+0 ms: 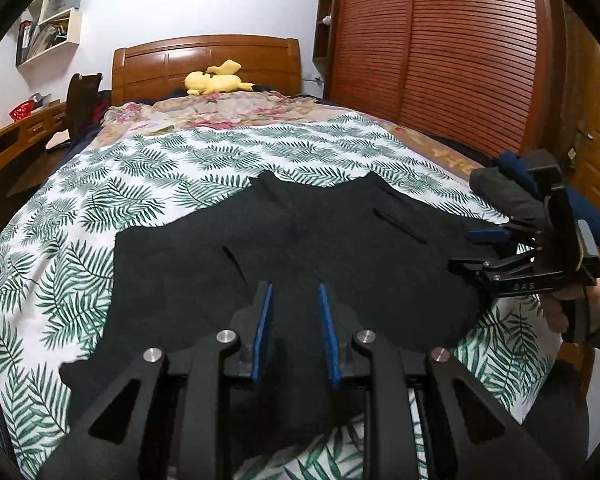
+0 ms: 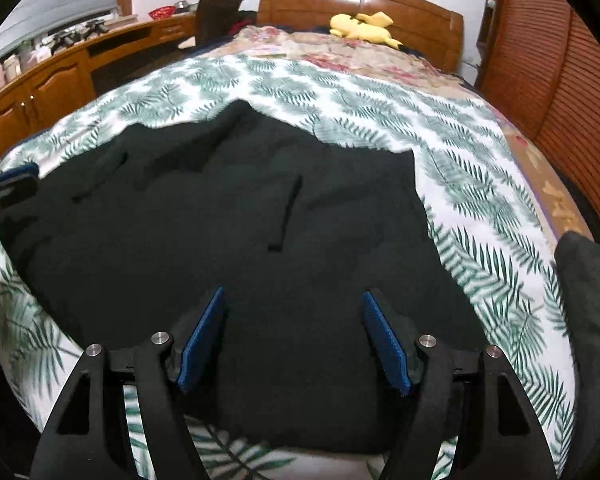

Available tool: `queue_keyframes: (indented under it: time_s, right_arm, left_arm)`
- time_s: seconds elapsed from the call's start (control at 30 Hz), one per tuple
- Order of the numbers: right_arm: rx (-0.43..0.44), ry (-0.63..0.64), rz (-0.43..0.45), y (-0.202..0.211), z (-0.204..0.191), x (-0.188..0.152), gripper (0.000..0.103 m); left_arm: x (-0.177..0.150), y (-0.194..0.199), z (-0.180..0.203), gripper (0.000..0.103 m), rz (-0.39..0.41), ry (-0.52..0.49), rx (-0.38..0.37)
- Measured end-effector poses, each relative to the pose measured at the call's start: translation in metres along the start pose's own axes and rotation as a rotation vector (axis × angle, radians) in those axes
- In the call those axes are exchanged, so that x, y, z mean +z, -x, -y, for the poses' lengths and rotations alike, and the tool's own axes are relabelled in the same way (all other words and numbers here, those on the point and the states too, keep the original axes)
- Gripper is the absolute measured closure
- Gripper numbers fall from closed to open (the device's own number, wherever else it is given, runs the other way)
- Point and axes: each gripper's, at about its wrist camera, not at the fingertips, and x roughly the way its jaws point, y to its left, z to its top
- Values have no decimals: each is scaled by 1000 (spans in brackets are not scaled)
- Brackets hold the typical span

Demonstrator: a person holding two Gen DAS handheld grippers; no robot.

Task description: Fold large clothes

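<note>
**Both grippers over the spread garment, no fold begun**

A dark garment (image 1: 300, 248) lies spread flat on the leaf-print sheet (image 1: 100, 184) at the near end of the bed, its pocket slits facing up. It looks laid out but not yet folded, so the step in hand seems to be the approach for a first fold.

The left gripper (image 1: 294, 292) hangs over the near edge with its jaws a narrow gap apart; dark cloth shows between the pads, but I cannot tell whether they pinch it or merely hover above it.

The right gripper (image 2: 294, 300) has its jaws wide apart and holds nothing (the left view shows it at the garment's right edge).

Next, each probably needs an edge or corner pinched, then both carried across together.
</note>
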Motion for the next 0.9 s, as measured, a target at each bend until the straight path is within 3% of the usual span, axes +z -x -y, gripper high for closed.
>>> queue_keyframes:
  time_s: [0.17,0.5,0.7,0.9]
  right_arm:
    - [3,-35,-76,-19,7,-21,30]
    - [-39,-24,-53,-6,2,-21,31]
    - [32,-23,31,16,-22,-7,31]
    - [105,21,28,11,-54,-3,31]
  left_arm:
    - [-8,-2,11,82,-20,-13,-10]
    - [-15,-7,22,81,-50,-33,-17]
    - [-19,-14,21,81,-77,-32,-10]
    - [-22,-18,18,81,-89,-32,-6]
